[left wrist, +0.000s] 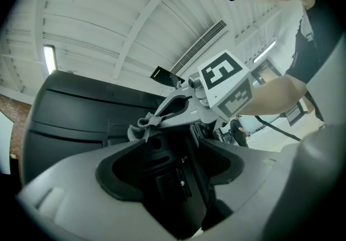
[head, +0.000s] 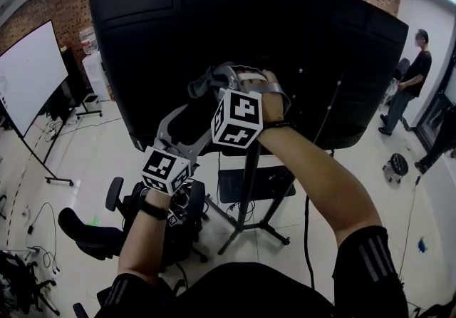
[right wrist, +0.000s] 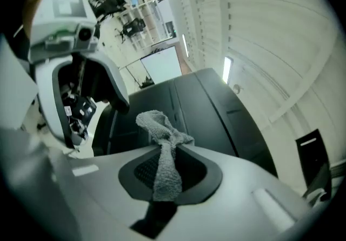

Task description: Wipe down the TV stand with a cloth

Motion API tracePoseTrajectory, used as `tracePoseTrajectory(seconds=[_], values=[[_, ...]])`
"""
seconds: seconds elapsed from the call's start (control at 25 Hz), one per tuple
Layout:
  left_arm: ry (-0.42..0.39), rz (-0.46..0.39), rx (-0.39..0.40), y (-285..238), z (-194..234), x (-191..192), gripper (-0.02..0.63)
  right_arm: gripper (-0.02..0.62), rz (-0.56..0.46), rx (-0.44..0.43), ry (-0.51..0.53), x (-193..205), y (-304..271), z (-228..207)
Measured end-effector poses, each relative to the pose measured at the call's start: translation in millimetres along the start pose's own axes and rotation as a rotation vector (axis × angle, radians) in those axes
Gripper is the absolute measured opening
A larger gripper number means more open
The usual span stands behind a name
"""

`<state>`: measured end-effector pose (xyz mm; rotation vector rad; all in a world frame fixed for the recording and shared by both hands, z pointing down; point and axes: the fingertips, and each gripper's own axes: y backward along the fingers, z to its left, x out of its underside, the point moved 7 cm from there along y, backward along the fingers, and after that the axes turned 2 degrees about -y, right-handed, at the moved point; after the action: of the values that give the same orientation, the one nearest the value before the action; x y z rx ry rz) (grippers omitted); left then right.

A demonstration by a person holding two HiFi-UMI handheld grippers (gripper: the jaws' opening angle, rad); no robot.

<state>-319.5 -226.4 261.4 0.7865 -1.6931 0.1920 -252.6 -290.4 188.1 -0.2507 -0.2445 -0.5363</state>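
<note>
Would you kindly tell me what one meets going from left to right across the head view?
whiteboard → left tool's marker cube → right tool's marker cube → standing person. The black TV back spans most of the width, so it is left out.

bright even indoor light, ceiling strip lamp (left wrist: 48, 57) blown out, pale floor (head: 85, 160) kinda washed out, black TV back (head: 214, 38) swallows detail, heavy fisheye bending, dark vignetted corners, cloth (right wrist: 162, 153) weave crisp, left gripper (left wrist: 172, 164) shell soft up close
</note>
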Motion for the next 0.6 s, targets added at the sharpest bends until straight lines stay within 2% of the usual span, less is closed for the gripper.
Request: tracePoseTrajectory(seconds=[0.08, 0.16, 0.48, 0.6], values=[[-0.011, 0.006, -0.018, 7.4, 4.7, 0.8, 0.333, 0.035, -0.071, -0.05, -0.097, -12.6, -1.2, 5.5], [-0.022, 0.019, -0.037, 15.5, 9.1, 4.0, 0.333, 0.035, -0.11, -0.074, -0.133, -22.1, -7.3, 11.8], [0.021, 0.09, -0.097, 38.4, 24.7, 32.3, 0.333, 0.035, -0.104, -0.091, 0.006, -48.7, -50.4, 48.9], [0.042, 0.095, -0.101, 39.2, 28.3, 35.9, 0.336, 0.035, -0.053, -0.105, 0.045, -42.7, -64.6, 56.6]])
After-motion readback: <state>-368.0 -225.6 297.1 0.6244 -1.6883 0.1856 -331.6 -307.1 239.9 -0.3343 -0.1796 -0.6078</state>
